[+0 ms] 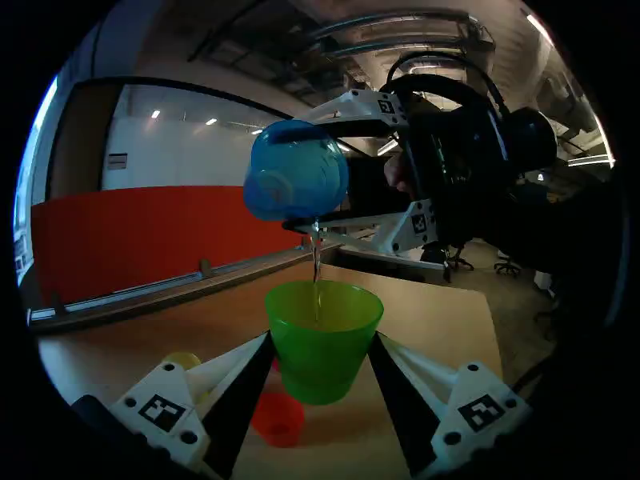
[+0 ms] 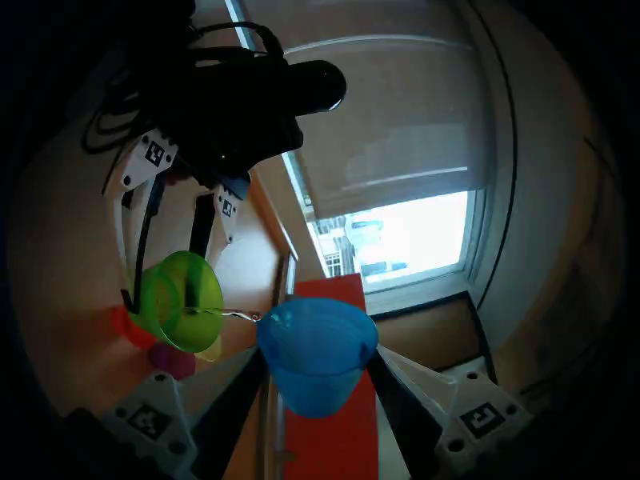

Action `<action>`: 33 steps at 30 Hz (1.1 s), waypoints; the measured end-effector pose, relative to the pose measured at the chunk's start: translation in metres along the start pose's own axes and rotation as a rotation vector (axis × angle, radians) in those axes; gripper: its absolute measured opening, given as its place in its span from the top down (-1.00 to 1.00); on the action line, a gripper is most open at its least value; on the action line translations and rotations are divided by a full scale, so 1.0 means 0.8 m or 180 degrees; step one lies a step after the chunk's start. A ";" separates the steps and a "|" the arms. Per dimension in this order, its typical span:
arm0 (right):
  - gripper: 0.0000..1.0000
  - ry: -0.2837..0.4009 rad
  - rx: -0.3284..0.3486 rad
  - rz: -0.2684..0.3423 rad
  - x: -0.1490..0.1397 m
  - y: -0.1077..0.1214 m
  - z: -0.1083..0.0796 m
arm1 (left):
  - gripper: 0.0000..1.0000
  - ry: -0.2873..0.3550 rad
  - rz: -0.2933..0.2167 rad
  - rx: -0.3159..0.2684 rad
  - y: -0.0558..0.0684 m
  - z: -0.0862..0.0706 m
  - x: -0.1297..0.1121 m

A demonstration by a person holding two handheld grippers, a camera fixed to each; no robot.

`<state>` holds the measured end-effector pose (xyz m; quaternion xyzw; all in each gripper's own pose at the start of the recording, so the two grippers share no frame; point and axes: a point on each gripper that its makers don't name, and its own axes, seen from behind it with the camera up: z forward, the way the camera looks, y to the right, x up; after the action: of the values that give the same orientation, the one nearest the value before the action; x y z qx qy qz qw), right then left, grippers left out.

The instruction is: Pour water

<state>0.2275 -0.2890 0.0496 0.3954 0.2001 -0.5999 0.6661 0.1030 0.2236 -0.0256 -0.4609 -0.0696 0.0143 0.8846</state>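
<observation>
Left gripper (image 1: 320,356) clamped on upright green cup (image 1: 323,320); right gripper (image 2: 318,364) clamped on tipped blue cup (image 1: 294,172), 12 o'clock directly above. Water stream (image 1: 317,260) lands inside rim; further tilt needs lip centred.

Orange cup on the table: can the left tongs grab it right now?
Probably not: the left tongs are shut on the green cup, which is taking water from the blue cup. The orange cup sits just below them.
</observation>
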 end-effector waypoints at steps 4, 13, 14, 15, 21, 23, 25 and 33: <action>-0.76 0.0001 0.0005 -0.0021 -0.001 -0.002 0.000 | -0.62 -0.0005 -0.0004 0.0002 0.000 0.000 -0.002; -0.76 -0.0003 0.0004 -0.0050 -0.003 -0.003 0.002 | -0.62 -0.0009 -0.0018 0.0012 -0.003 0.000 -0.004; -0.76 -0.0002 0.0003 -0.0054 -0.003 -0.003 0.002 | -0.62 -0.0011 -0.0019 0.0014 -0.003 -0.001 -0.004; -0.76 -0.0002 0.0001 -0.0059 -0.003 -0.003 0.002 | -0.62 -0.0013 -0.0019 0.0016 -0.003 -0.001 -0.005; -0.76 -0.0011 -0.0014 -0.0092 -0.005 -0.002 0.003 | -0.63 -0.0023 -0.0014 0.0023 -0.006 -0.001 -0.007; -0.76 -0.0007 -0.0013 -0.0095 -0.005 -0.003 0.003 | -0.62 -0.0019 -0.0020 0.0023 -0.006 -0.001 -0.008; -0.76 -0.0007 -0.0015 -0.0101 -0.005 -0.003 0.003 | -0.62 -0.0020 -0.0022 0.0025 -0.006 -0.001 -0.008; -0.76 -0.0007 -0.0025 -0.0141 -0.006 -0.002 0.004 | -0.62 -0.0029 -0.0023 0.0023 -0.006 -0.001 -0.010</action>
<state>0.2243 -0.2885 0.0544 0.3877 0.2104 -0.6141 0.6544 0.0952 0.2195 -0.0226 -0.4574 -0.0752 0.0134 0.8860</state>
